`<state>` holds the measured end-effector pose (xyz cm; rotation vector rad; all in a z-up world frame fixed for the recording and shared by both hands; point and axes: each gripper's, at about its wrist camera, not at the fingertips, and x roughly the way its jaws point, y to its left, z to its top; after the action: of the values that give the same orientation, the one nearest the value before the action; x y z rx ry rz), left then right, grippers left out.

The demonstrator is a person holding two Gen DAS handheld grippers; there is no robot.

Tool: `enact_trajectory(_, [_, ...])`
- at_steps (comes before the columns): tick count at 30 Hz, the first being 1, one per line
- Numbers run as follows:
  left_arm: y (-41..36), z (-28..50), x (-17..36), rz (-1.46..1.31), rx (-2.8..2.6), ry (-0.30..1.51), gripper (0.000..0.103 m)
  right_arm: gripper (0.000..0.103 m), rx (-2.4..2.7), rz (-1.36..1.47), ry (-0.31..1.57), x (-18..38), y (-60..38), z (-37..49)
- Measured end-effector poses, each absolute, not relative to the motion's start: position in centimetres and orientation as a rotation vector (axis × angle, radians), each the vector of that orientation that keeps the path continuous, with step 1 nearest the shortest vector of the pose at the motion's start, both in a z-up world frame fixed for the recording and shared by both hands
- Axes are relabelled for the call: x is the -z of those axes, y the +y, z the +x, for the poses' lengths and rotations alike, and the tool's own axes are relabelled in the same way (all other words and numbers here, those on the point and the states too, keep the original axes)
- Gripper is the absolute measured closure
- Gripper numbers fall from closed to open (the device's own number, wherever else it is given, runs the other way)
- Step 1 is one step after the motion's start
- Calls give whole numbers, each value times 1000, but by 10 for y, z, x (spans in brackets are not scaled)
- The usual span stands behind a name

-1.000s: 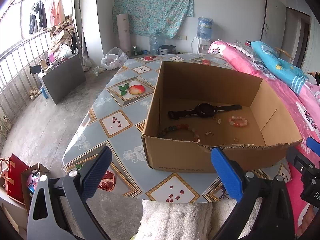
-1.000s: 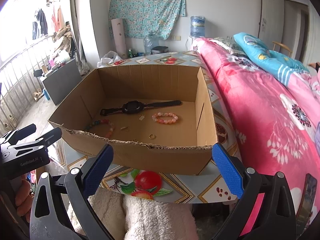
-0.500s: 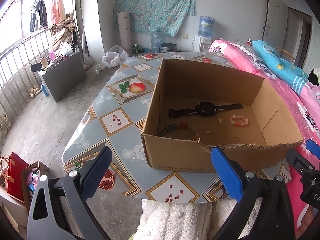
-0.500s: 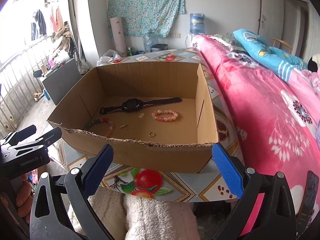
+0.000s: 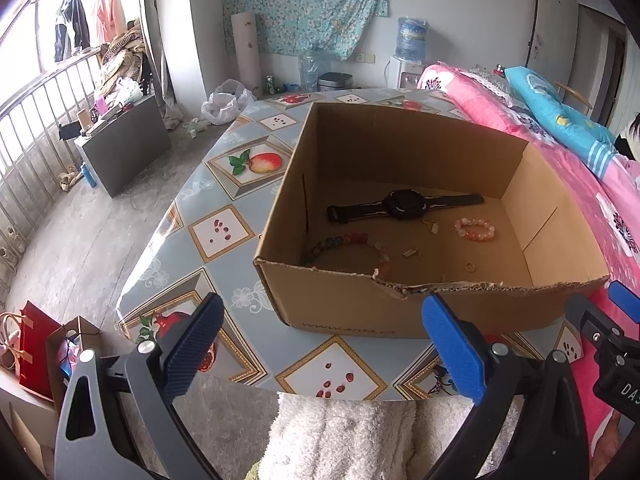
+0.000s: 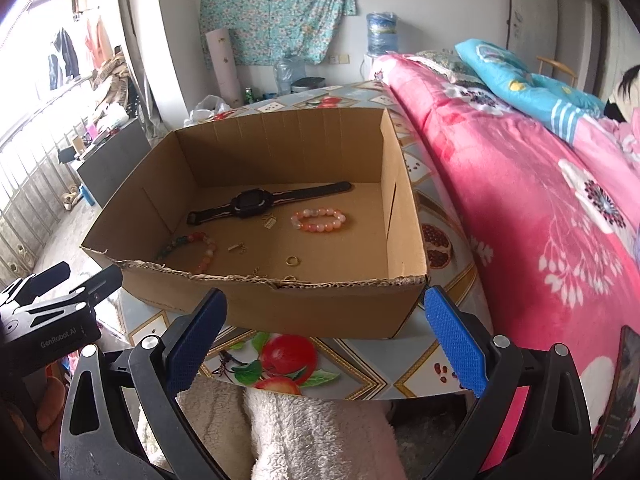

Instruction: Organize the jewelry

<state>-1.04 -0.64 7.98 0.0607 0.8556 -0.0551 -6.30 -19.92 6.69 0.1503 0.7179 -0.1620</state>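
Left gripper: fingers spread wide, empty, short of the box's near wall.
Right gripper: likewise released, empty.
Cardboard box: on the patterned table.
Inside (box floor): black watch, pink bead bracelet, multicoloured bead bracelet, gold ring.

The cardboard box has a torn near wall that hides part of the multicoloured bead bracelet at its 6 o'clock side, and in the right wrist view a small gold piece barely shows above that rim. The tiny charms near the watch are too small to identify. The right gripper is cut off at 3 o'clock.
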Motion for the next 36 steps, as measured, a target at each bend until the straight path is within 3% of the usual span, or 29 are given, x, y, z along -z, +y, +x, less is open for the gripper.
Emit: enact_trajectory(36, [-37,-9,-73,107,110,913,6,7,189,125,765,-59,-200,-54])
